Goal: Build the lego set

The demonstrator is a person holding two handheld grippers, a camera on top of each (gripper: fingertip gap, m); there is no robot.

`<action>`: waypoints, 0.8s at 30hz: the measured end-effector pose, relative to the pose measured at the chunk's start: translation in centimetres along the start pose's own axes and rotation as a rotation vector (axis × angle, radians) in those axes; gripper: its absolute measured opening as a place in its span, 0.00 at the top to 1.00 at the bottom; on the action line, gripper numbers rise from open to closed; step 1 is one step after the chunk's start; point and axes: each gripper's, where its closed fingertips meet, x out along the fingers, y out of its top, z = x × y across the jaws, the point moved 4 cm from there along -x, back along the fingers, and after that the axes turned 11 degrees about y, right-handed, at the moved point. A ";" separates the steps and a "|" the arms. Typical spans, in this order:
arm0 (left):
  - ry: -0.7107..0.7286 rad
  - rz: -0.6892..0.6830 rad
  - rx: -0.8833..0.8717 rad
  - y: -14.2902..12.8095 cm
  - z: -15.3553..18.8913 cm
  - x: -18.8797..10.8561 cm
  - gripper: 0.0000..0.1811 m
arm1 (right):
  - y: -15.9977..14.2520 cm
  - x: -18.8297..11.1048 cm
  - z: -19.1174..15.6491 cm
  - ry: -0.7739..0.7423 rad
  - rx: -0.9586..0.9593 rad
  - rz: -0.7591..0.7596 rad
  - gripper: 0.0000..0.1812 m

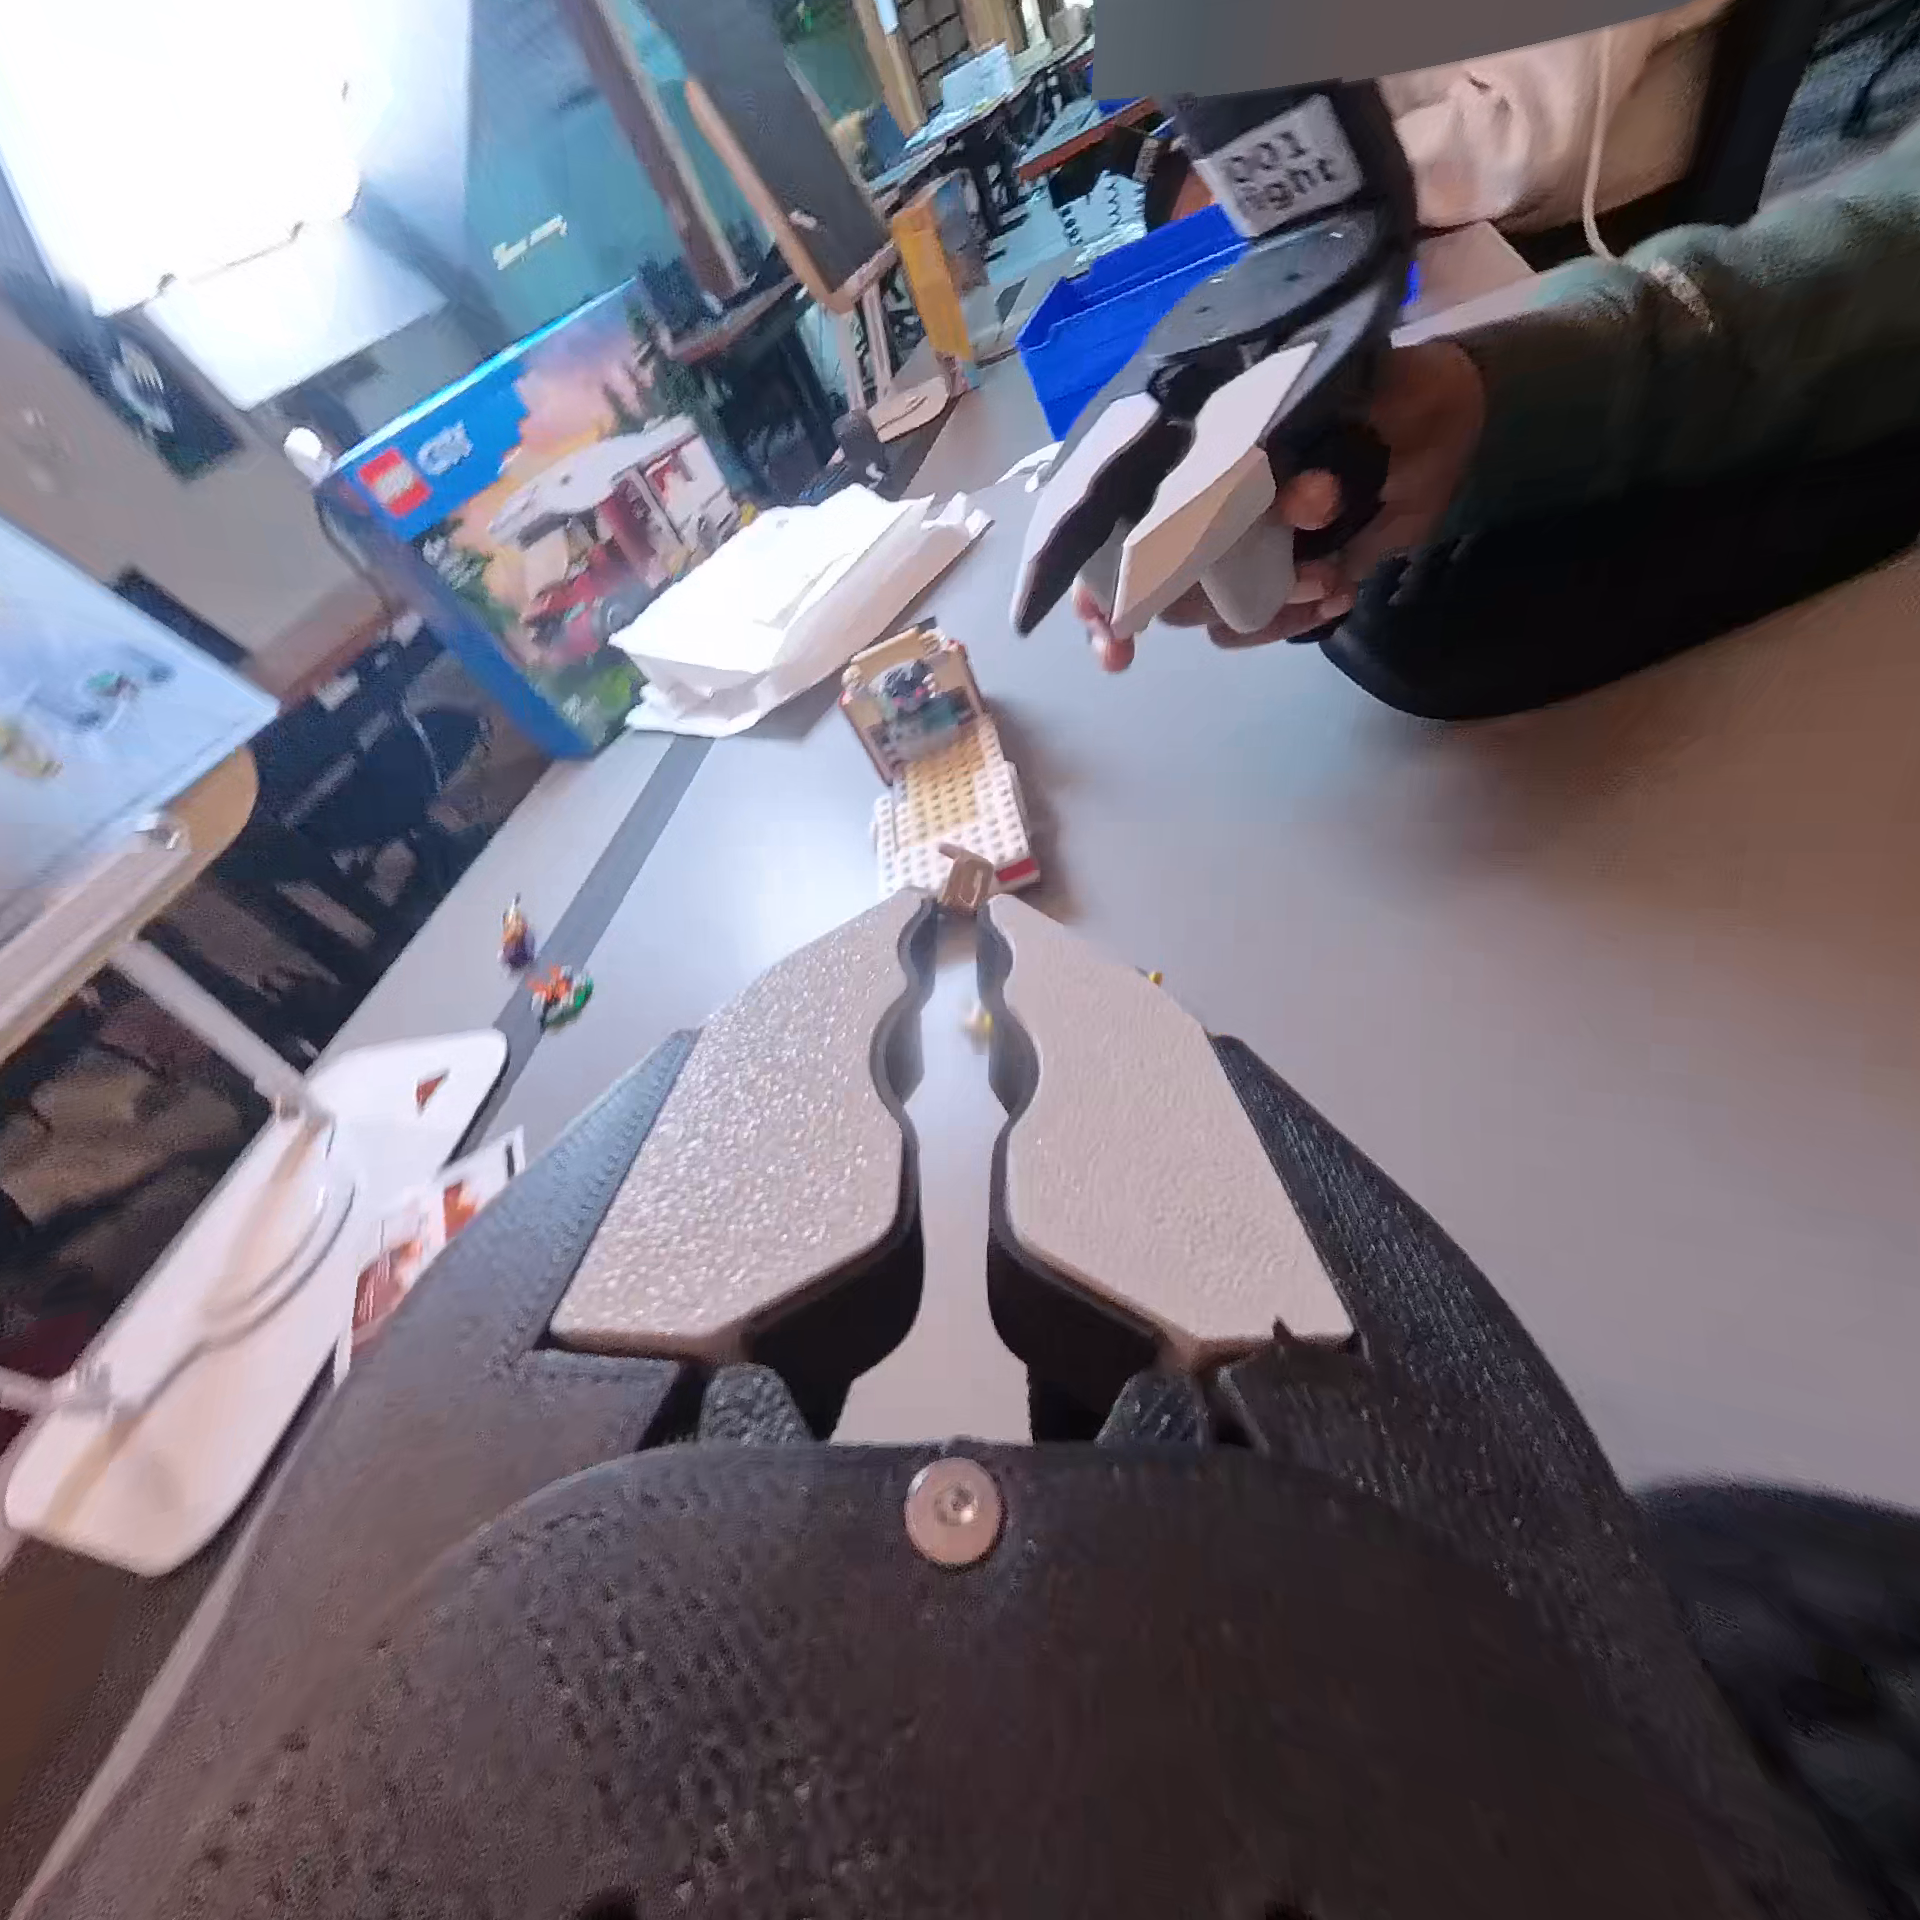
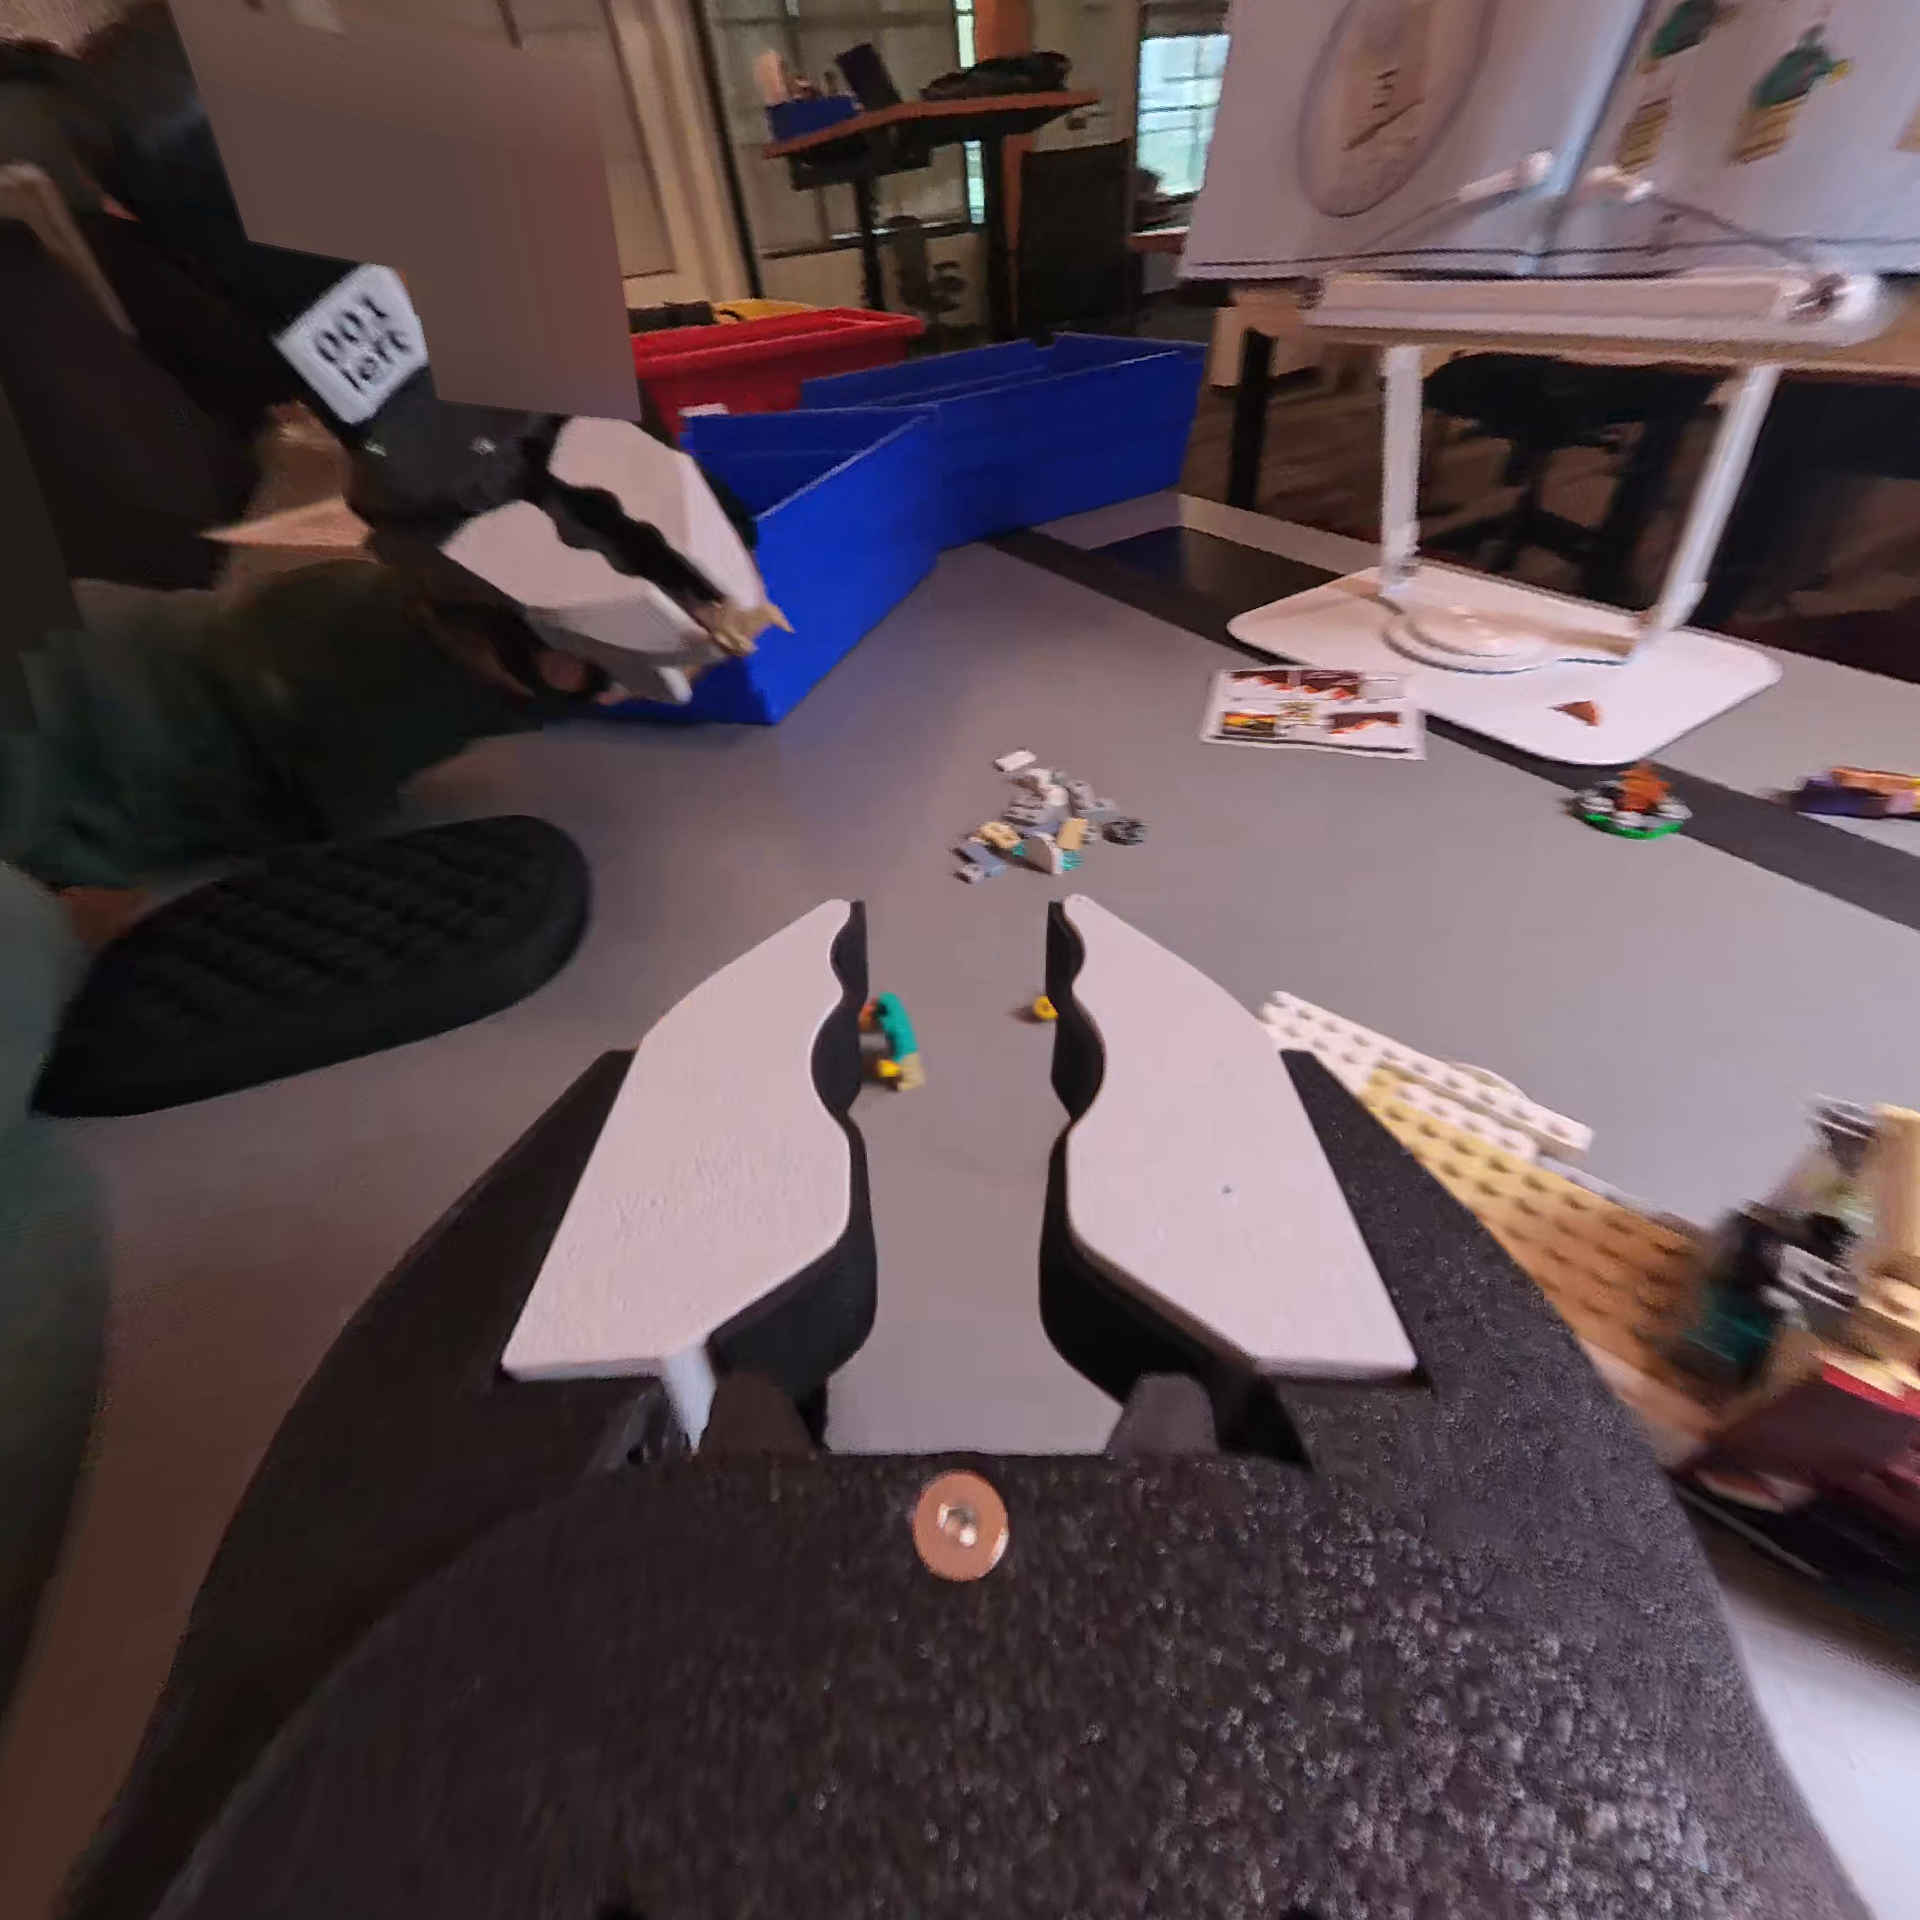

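Note:
My left gripper [image 1: 958,906] is shut on a small tan lego piece [image 1: 966,881] at its fingertips, held above the grey table just short of the white and tan lego plate build [image 1: 951,795]. In the right wrist view the left gripper [image 2: 727,623] shows at upper left with the tan piece [image 2: 750,623] at its tips. My right gripper [image 2: 954,914] is open and empty above the table. A lego minifigure [image 2: 891,1039] lies between its fingers, with a small yellow piece [image 2: 1042,1008] beside it. A pile of loose lego pieces [image 2: 1044,821] lies ahead. The right gripper [image 1: 1081,592] hangs open at upper right in the left wrist view.
The lego box [image 1: 520,520] and white paper bags [image 1: 800,603] stand at the table's far side. Blue bins [image 2: 935,457], a sticker sheet [image 2: 1311,712], an instruction booklet stand [image 2: 1507,644] and small builds [image 2: 1631,805] are around. A person's sleeve [image 1: 1662,436] rests on the table. My hands' fingertips stand some 12 cm from each other.

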 end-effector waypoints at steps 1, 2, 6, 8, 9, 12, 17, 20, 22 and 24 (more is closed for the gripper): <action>-0.001 0.022 0.043 0.1 0.9 1.1 0.96 | 0.1 0.7 -0.7 0.074 0.030 -0.004 0.82; -0.004 0.043 0.088 0.3 1.8 2.0 0.96 | 0.3 1.2 -1.4 0.147 0.063 0.004 0.82; -0.006 0.120 0.240 1.4 4.3 4.0 0.96 | 1.7 2.4 -2.8 0.424 0.274 0.046 0.78; -0.039 0.149 0.249 1.9 5.2 4.3 0.96 | 1.6 2.9 -2.6 0.492 0.338 0.033 0.78; -0.045 0.167 0.240 2.1 5.4 4.4 0.96 | 1.4 3.2 -2.6 0.519 0.348 0.011 0.78; -0.048 0.190 0.224 2.2 5.7 4.4 0.96 | 0.6 3.9 -3.5 0.628 0.365 -0.063 0.79; -0.057 0.162 0.190 1.3 5.6 4.5 0.97 | 0.2 4.7 -3.6 0.594 0.295 -0.070 0.93; -0.103 0.126 0.077 0.2 5.0 4.6 0.94 | -0.6 4.8 -3.2 0.499 0.174 -0.123 0.93; -0.169 0.093 -0.090 -0.6 4.3 4.6 0.88 | -1.2 5.0 -2.8 0.421 0.064 -0.174 0.93; -0.235 0.051 -0.285 -1.3 3.7 4.6 0.87 | -1.9 5.2 -2.5 0.339 -0.040 -0.219 0.93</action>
